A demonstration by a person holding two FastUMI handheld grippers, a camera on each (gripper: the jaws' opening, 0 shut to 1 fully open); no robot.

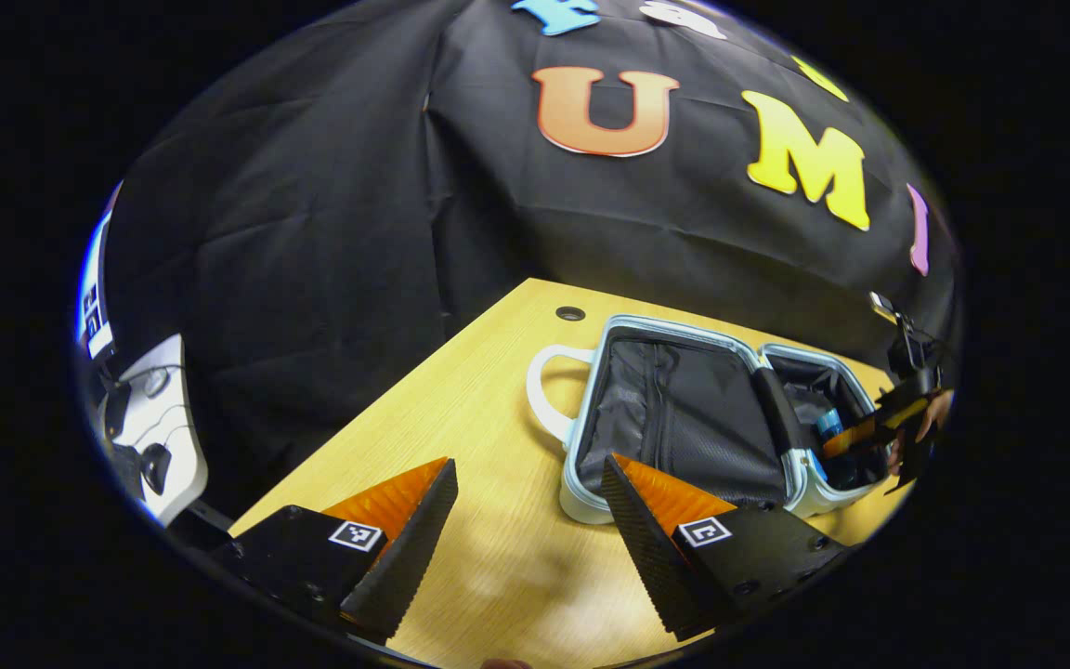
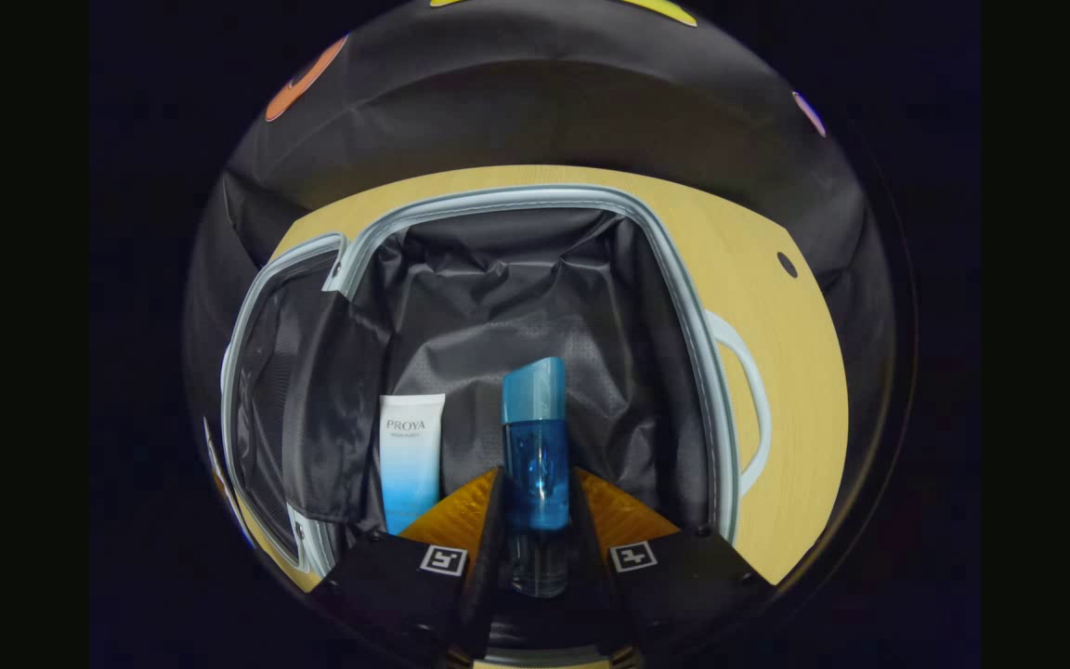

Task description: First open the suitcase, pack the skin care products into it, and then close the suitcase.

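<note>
Suitcase: the suitcase (image 1: pixel 684 418) lies open on the wooden worktop (image 1: pixel 461 409), both halves flat, with dark cloth inside and a pale rim
Handle: a white handle (image 1: pixel 544 390) sticks out from the side of the suitcase, resting on the worktop
Right gripper: the right gripper (image 2: pixel 535 506) is over the open suitcase half and holds the blue bottle (image 2: pixel 535 446) between its two fingers, which press on the bottle's sides
Blue bottle: it points away from the gripper, cap end first, above the dark lining (image 2: pixel 516 307)
Tube: a white and blue tube (image 2: pixel 410 455) lies in the same half of the suitcase, just beside the bottle, on its left in the right gripper view
Left gripper: the left gripper (image 1: pixel 530 492) is spread wide with nothing in it, above the worktop, near the front corner of the suitcase
Far side: in the left gripper view the other gripper and a hand (image 1: pixel 930 413) are at the far half of the suitcase, with the blue bottle at its rim
</note>
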